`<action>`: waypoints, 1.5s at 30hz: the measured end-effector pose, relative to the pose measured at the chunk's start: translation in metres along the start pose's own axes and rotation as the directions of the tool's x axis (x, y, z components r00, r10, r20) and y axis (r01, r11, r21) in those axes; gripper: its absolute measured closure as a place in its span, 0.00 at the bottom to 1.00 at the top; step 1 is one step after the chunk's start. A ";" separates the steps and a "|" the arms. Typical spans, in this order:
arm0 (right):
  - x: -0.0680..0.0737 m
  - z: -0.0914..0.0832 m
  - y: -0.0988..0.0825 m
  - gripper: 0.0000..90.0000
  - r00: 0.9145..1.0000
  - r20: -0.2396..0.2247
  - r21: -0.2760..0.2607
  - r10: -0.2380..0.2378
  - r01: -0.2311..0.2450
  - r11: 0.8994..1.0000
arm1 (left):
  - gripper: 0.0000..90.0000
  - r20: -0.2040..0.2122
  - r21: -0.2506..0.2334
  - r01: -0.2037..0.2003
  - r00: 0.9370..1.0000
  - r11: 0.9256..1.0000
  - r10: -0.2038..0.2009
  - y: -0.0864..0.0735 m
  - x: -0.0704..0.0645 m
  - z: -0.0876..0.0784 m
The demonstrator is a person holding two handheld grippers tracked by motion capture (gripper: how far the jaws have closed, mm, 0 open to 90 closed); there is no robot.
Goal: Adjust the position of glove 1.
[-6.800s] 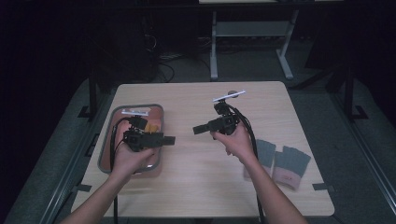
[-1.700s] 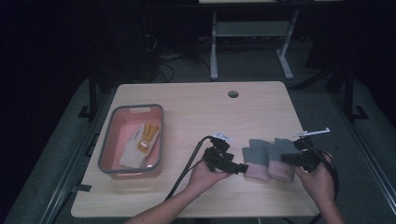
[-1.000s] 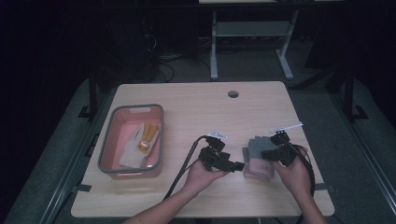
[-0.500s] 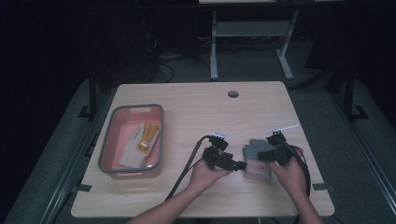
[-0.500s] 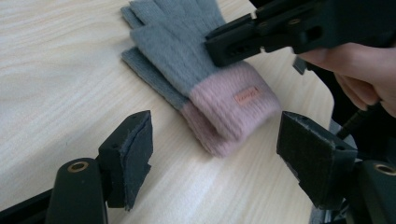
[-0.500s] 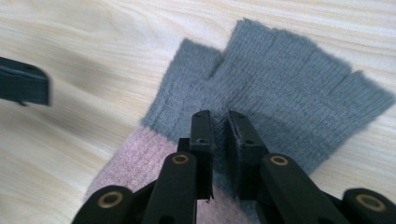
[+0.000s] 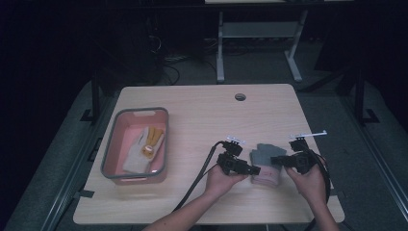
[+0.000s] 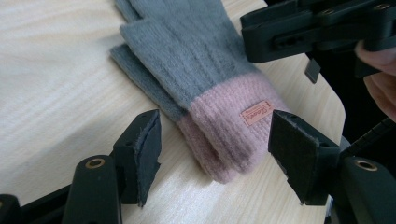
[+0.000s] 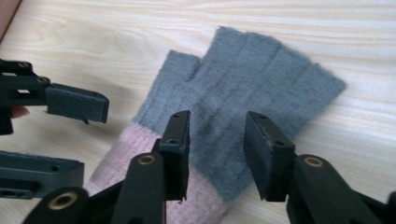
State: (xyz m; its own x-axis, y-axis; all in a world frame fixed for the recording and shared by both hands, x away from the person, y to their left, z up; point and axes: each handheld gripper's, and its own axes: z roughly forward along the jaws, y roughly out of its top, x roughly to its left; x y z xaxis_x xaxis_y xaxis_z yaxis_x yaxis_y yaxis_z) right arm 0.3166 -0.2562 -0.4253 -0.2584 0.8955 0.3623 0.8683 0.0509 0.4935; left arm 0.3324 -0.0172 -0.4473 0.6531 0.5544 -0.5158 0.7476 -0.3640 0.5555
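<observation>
A pair of grey knit gloves with pink cuffs lies stacked on the wooden table, between my two grippers. My left gripper comes in from the left. It is open, its jaws have just been closing, and the pink cuff sits between the pads untouched. My right gripper is at the gloves' right side. It is open, its jaws have just been opening, and they hover over the grey palm with nothing gripped. The left gripper also appears at the left of the right gripper view.
A pink bin with a grey rim stands at the table's left and holds a white and yellow glove. A round cable hole is at the table's far edge. Black cables trail from both grippers toward the near edge.
The right gripper carried a glove leftward onto the other one, then drew back slightly to the right. The left gripper edged in toward the cuff.
</observation>
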 end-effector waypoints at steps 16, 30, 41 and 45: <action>-0.032 0.007 -0.019 0.57 0.983 -0.118 -0.060 0.142 -0.149 0.987 | 0.40 -0.011 0.040 0.027 1.000 0.999 -0.026 -0.005 -0.003 0.019; -0.044 0.015 -0.030 0.56 0.962 -0.166 -0.054 0.218 -0.230 0.972 | 0.47 -0.008 0.055 0.029 1.000 0.998 -0.028 -0.007 -0.004 0.022; -0.045 0.022 -0.033 0.65 0.942 -0.218 -0.074 0.256 -0.278 0.958 | 0.52 0.030 0.049 0.083 0.996 0.995 -0.084 -0.005 0.002 0.024; -0.043 0.025 -0.034 0.72 0.941 -0.220 -0.072 0.255 -0.277 0.958 | 0.56 0.048 0.039 0.106 0.993 0.994 -0.108 -0.004 0.005 0.026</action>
State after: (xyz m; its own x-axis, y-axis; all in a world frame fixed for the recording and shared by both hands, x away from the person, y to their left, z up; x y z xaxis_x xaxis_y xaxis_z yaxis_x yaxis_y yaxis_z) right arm 0.3088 -0.2853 -0.4769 -0.1150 0.7586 0.6414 0.8732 -0.2306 0.4293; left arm 0.3358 -0.0319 -0.4690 0.5734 0.5536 -0.6039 0.8170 -0.3317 0.4716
